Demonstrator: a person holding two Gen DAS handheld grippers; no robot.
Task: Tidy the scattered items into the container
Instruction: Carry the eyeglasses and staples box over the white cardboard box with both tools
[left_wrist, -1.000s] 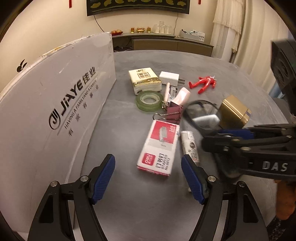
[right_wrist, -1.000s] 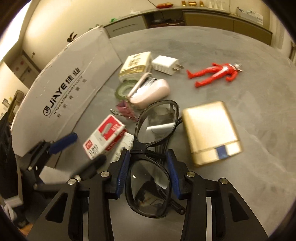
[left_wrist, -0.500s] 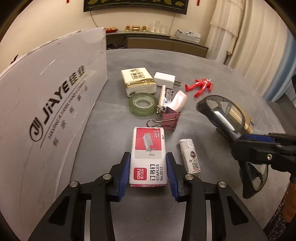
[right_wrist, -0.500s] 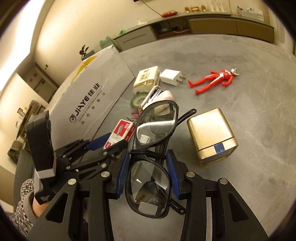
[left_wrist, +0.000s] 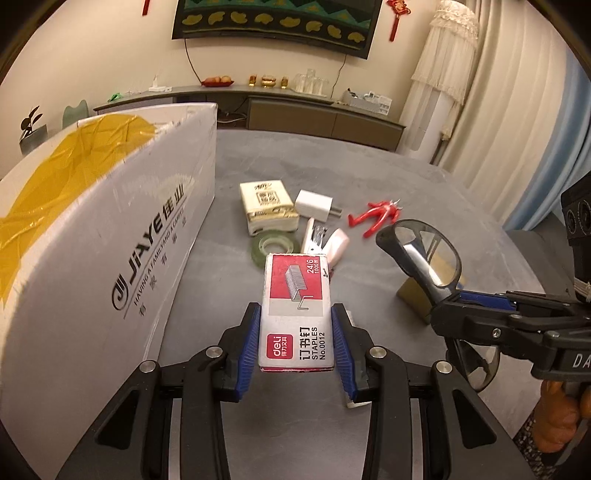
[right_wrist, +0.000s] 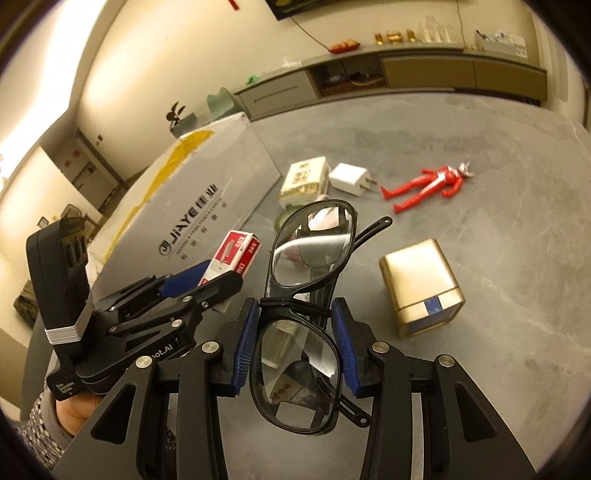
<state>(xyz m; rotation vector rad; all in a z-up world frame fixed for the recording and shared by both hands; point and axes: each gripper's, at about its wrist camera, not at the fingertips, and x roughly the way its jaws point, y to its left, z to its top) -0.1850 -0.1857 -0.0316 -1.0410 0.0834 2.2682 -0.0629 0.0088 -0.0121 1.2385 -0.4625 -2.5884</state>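
The left tool (left_wrist: 295, 339) was pinching the box of staples (left_wrist: 296, 310) across its narrow sides, blue pads flat against the cardboard, with the box raised clear of the surface (left_wrist: 369, 177). Gripping the short width probably kept the flat label face up and the box level, so it should drop cleanly when released. To its right, the right tool (right_wrist: 294, 339) was clamped on the black glasses (right_wrist: 306, 310) at the bridge, between the two lenses, one lens pointing away from the tool and one back toward the handle. Holding at the bridge likely spared the lenses and the folded temples from the pads' pressure, though the frame could pivot there if jolted.

Both loads were held in the air near the white cardboard box (left_wrist: 122, 258), which stood at the left of the scene with yellow tape on its top; its opening was not visible from either view, so I cannot tell how the items must enter.

Farther out on the surface lay the things not yet tidied: a roll of tape (left_wrist: 275, 249), a pink stapler (left_wrist: 332, 243), a tissue pack (left_wrist: 266, 206), a white charger (left_wrist: 314, 205), a red toy figure (right_wrist: 428, 186) at the far right, and a gold tin (right_wrist: 421, 288) nearer on the right.
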